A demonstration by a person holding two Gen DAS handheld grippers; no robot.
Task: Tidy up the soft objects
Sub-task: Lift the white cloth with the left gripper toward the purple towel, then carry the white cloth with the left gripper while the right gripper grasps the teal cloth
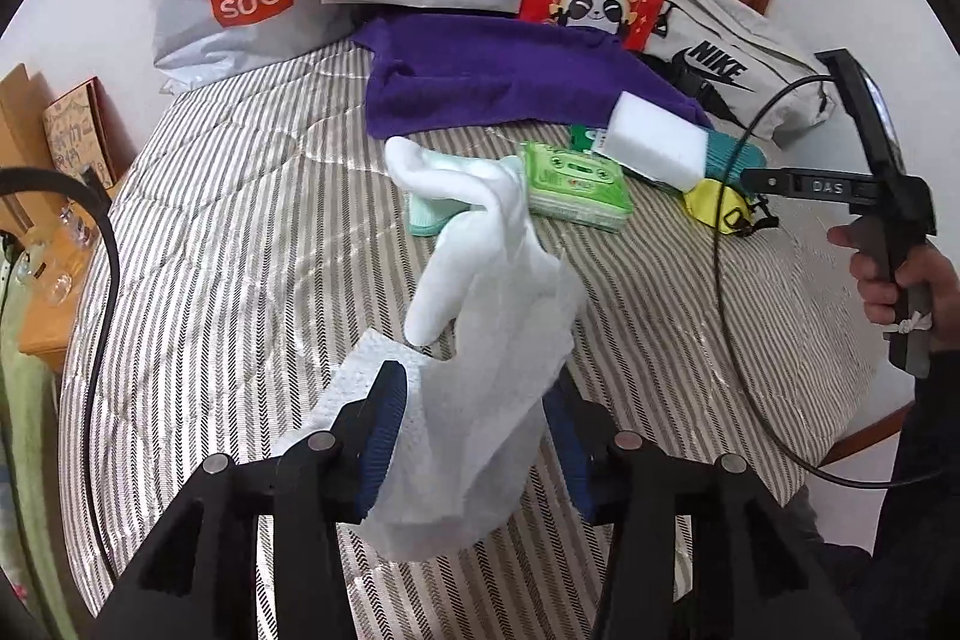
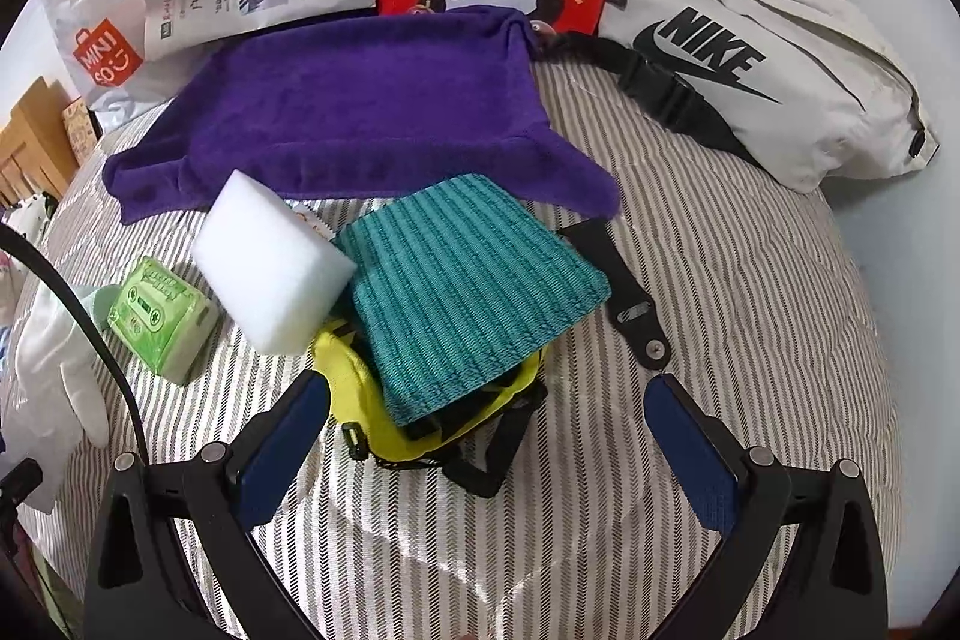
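Let the white glove (image 1: 480, 292) and paper towel (image 1: 420, 460) at lower middle drop from the half-open left gripper (image 1: 474, 436), then move the wide, empty right gripper (image 2: 486, 436) onto the teal cloth (image 2: 468, 292) slowly.

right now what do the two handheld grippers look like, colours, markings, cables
Both are black plastic frames with silver pivot pins and ribbed dark blue pads on the fingers. The right gripper, seen side-on from the left wrist camera, has a pistol-style handle, white "DAS" lettering on its body, a white tie near the handle's base and a thin black cable looping from it. The person's sleeve is dark.
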